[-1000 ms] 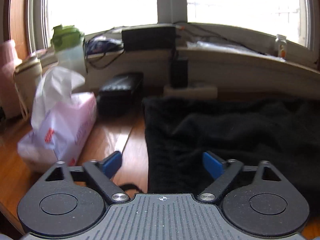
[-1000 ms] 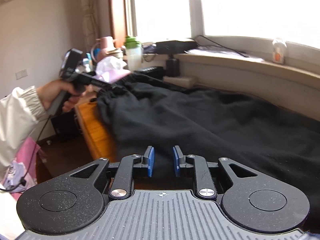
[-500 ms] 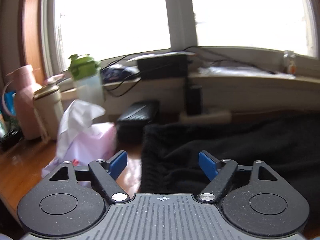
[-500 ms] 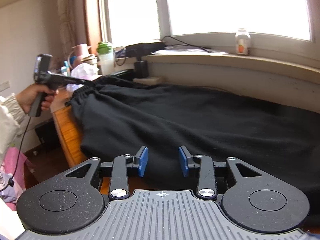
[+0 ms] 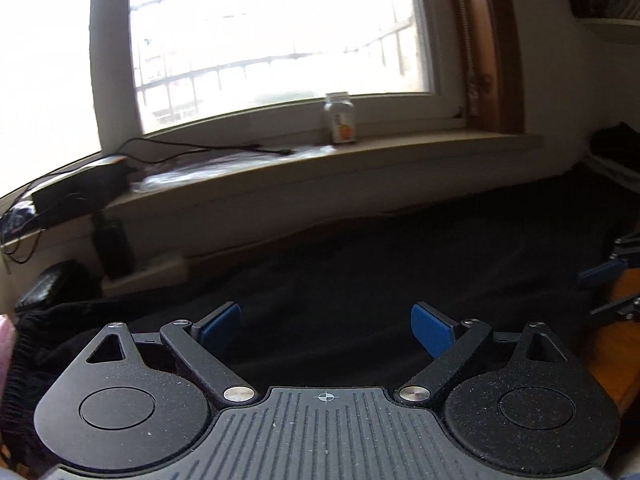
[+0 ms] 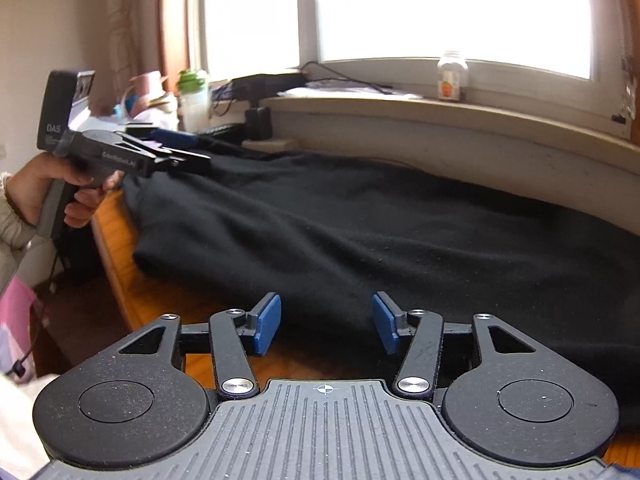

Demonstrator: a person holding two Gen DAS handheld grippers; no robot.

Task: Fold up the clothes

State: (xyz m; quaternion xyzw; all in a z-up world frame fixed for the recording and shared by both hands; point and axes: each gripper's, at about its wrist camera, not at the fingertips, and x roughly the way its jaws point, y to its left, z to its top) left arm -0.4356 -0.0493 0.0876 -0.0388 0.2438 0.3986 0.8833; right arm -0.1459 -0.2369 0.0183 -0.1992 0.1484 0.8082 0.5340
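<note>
A black garment (image 6: 360,232) lies spread across the wooden table (image 6: 116,268), from its left edge to the wall under the window. In the left wrist view the garment (image 5: 360,272) fills the space ahead, with a ribbed hem at the far left. My left gripper (image 5: 326,326) hovers over it, its jaws opening wide with nothing pinched between them. From the right wrist view, a hand holds that left gripper (image 6: 188,146) above the garment's left end. My right gripper (image 6: 326,326) sits at the garment's near edge, its jaws opening, with no cloth between the pads.
A small jar (image 6: 452,76) stands on the windowsill (image 6: 440,108). A black box with cables (image 5: 80,196) sits at the sill's left end. A green-lidded bottle (image 6: 194,96) and other clutter crowd the table's far left corner. A power strip (image 5: 148,276) lies against the wall.
The left gripper swung right, away from the tissue pack and toward the middle of the garment, and its jaws spread wider. The right gripper's jaws went from nearly shut to open.
</note>
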